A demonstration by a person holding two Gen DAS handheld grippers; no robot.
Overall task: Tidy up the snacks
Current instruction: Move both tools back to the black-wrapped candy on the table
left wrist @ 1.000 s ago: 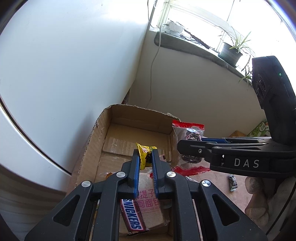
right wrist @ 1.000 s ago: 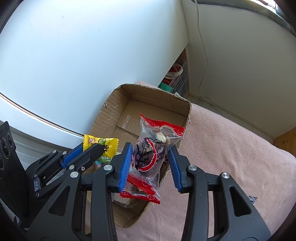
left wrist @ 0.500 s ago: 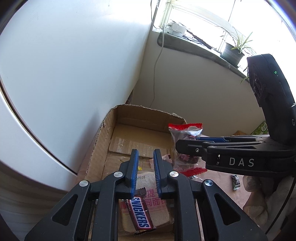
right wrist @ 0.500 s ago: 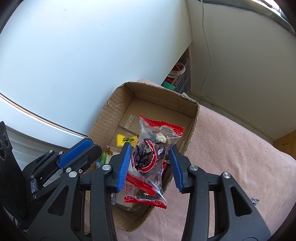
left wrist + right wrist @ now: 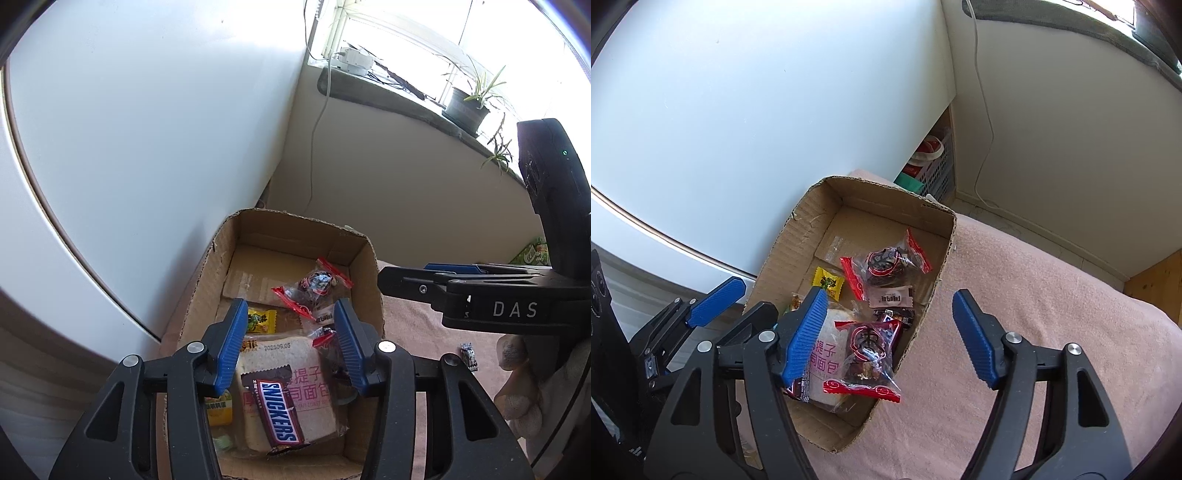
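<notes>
An open cardboard box (image 5: 373,295) (image 5: 945,258) holds the snacks. Inside lie a bread pack (image 5: 295,369), a Snickers bar (image 5: 279,413) on top of it, a yellow candy (image 5: 260,321) (image 5: 828,282) and two clear red-edged packets (image 5: 886,262) (image 5: 868,354). My left gripper (image 5: 290,349) hangs over the near end of the box, its jaws opening, nothing pressed between the pads. My right gripper (image 5: 890,338) hovers over the box's right wall, its jaws opening too, gripping nothing. It also appears side-on in the left wrist view (image 5: 443,284).
The box sits on a pink blanket (image 5: 1034,332), against a white panel (image 5: 147,147). A small wrapped candy (image 5: 469,356) lies loose on the blanket to the right. A basket (image 5: 934,166) stands in the gap behind the box. A cable (image 5: 314,140) hangs down the wall.
The yellow candy left my left gripper and lies in the box. The red-edged packet dropped from my right gripper into the box. Both pairs of jaws have spread apart.
</notes>
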